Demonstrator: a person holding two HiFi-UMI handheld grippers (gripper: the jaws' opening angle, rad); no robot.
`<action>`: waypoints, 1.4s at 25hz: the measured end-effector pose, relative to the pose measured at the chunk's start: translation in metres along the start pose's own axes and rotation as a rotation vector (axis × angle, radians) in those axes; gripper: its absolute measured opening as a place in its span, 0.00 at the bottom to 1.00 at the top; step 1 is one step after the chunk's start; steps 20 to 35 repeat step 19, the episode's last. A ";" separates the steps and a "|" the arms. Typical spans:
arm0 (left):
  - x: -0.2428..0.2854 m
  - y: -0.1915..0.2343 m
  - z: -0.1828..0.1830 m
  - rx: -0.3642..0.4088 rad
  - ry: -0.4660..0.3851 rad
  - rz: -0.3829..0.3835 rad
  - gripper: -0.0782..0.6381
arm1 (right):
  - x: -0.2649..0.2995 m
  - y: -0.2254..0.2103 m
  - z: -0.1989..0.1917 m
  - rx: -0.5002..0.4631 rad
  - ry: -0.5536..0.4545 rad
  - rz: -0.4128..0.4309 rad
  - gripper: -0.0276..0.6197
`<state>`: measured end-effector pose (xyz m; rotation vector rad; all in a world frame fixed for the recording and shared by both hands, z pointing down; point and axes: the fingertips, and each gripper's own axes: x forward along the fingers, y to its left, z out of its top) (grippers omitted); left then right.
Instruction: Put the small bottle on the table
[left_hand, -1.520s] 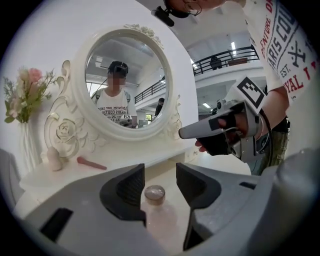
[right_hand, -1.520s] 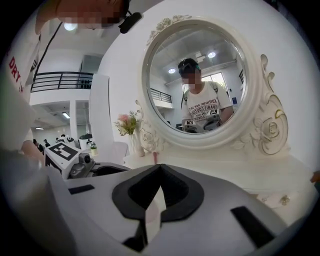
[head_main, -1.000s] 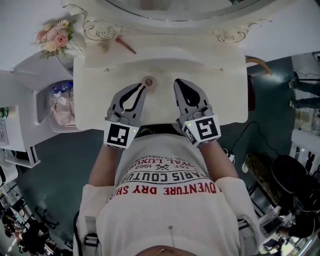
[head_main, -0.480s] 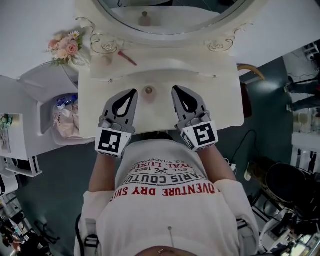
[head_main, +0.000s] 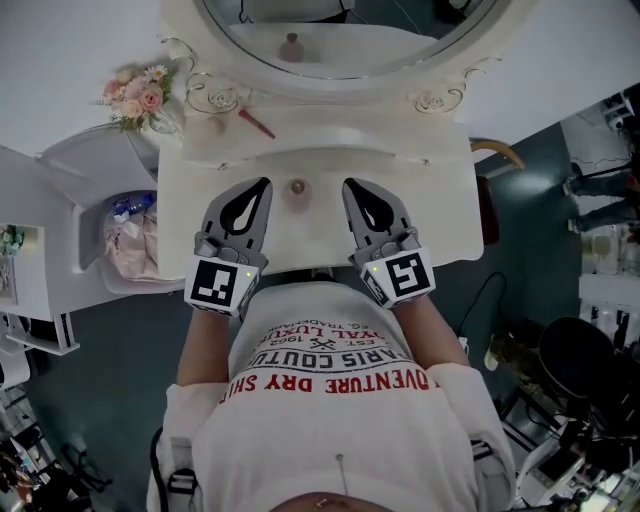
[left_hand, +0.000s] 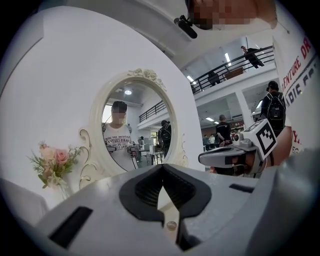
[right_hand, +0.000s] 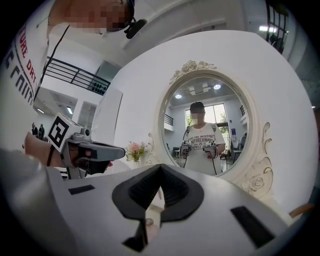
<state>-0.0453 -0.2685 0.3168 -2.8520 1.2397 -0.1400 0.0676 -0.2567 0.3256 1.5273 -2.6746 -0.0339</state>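
The small pinkish bottle (head_main: 297, 186) stands upright on the cream dressing table (head_main: 430, 210), between my two grippers and touching neither. My left gripper (head_main: 263, 185) lies just left of it, jaws shut and empty. In the left gripper view the left gripper (left_hand: 162, 173) points at the oval mirror (left_hand: 135, 125). My right gripper (head_main: 349, 187) lies just right of the bottle, also shut with nothing held. From its own view the right gripper (right_hand: 160, 173) faces the mirror (right_hand: 202, 127) too.
A red stick (head_main: 257, 122) lies at the table's back left. A flower bunch (head_main: 135, 92) stands at the left corner. The mirror frame (head_main: 440, 98) rises behind. A white side shelf with a plastic bag (head_main: 130, 235) is at left, and a chair back (head_main: 497, 152) at right.
The left gripper's jaws, slightly apart a second ago with their tips close to the bottle, have shut and drawn a little to the left. The bottle has stayed on the table.
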 end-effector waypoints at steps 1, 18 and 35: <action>0.000 0.001 -0.002 0.001 0.011 0.005 0.12 | 0.001 0.000 0.001 0.002 -0.003 -0.001 0.04; 0.003 -0.002 -0.015 -0.025 0.063 0.002 0.12 | 0.001 -0.007 -0.001 0.026 0.005 -0.018 0.04; 0.003 -0.003 -0.016 -0.025 0.065 0.000 0.12 | 0.001 -0.007 -0.001 0.025 0.006 -0.018 0.04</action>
